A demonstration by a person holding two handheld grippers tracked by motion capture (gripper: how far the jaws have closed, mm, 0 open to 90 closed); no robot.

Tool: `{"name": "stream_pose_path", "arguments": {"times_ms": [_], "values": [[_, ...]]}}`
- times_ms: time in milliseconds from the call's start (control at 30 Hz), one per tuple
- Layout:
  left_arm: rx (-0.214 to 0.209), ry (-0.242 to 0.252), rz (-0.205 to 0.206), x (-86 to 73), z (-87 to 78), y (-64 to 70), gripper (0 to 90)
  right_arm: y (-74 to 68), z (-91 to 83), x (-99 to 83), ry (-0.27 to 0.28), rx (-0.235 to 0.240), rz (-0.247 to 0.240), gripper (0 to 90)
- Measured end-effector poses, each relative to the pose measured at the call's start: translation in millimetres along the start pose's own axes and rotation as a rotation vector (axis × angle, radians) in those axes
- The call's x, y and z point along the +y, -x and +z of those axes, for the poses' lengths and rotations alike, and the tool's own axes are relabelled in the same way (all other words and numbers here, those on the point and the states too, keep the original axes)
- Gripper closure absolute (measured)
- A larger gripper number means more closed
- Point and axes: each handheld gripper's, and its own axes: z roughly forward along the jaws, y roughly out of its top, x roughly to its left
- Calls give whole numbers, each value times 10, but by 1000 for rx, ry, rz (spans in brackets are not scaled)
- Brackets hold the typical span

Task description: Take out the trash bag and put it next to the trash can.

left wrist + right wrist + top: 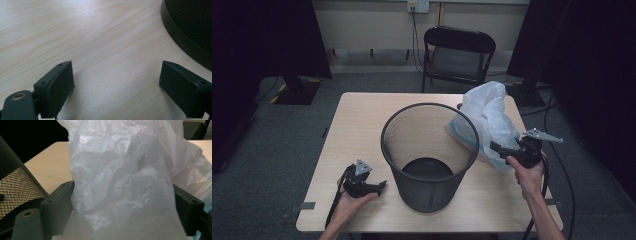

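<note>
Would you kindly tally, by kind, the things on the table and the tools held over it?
Black mesh bin: 1
White plastic bag: 1
Tools: 2, the left tool and the right tool
Total: 4

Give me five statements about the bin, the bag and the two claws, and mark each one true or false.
1. The mesh bin stands upright on the table. True.
2. The white plastic bag lies inside the bin. False: it sits on the table beside the bin.
3. The left claw is open with nothing between its jaws. True.
4. The right claw is far from the bag. False: the bag sits between its open jaws.
5. A chair stands beyond the table. True.
</note>
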Motion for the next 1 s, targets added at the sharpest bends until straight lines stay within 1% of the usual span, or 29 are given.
{"name": "stream_pose_path", "arguments": {"times_ms": [33, 100, 167, 200, 233, 300, 333, 467, 500, 567, 733, 767, 833, 1000], "values": [[0, 0, 0, 0, 0, 0, 117, -28, -50, 12, 21, -3, -11, 156], [0, 0, 0, 0, 0, 0, 117, -59, -104, 32, 46, -17, -29, 156], [0, 0, 0, 0, 0, 0, 117, -69, -154, 59, 68, -25, -25, 155], [0, 0, 1, 0, 0, 0, 117, -80, -185, 72, 89, -34, -38, 155], [0, 0, 0, 0, 0, 0, 117, -86, -203, 82, 94, -42, -43, 154], [0, 0, 1, 0, 0, 0, 117, -96, -240, 87, 109, -34, -40, 155], [0, 0, 0, 0, 0, 0, 117, -104, -253, 86, 108, -37, -39, 155], [0, 0, 0, 0, 0, 1, 117, -131, -320, 12, 82, -33, -41, 156], [0, 0, 0, 0, 0, 0, 117, -137, -346, -32, 67, -41, -41, 156], [0, 0, 0, 0, 0, 0, 117, -139, -397, -112, 57, -53, -44, 157], [1, -1, 0, 0, 0, 2, 117, -158, -511, -339, 27, -43, -32, 156], [2, -1, 0, 0, -1, 1, 117, -160, -514, -374, 13, -32, -30, 156], [2, 1, -4, -1, 1, 5, 117, -165, -515, -467, -22, -35, -37, 157], [11, -1, -13, -3, -4, 18, 119, -156, -510, -633, -62, -22, -21, 158]]}}
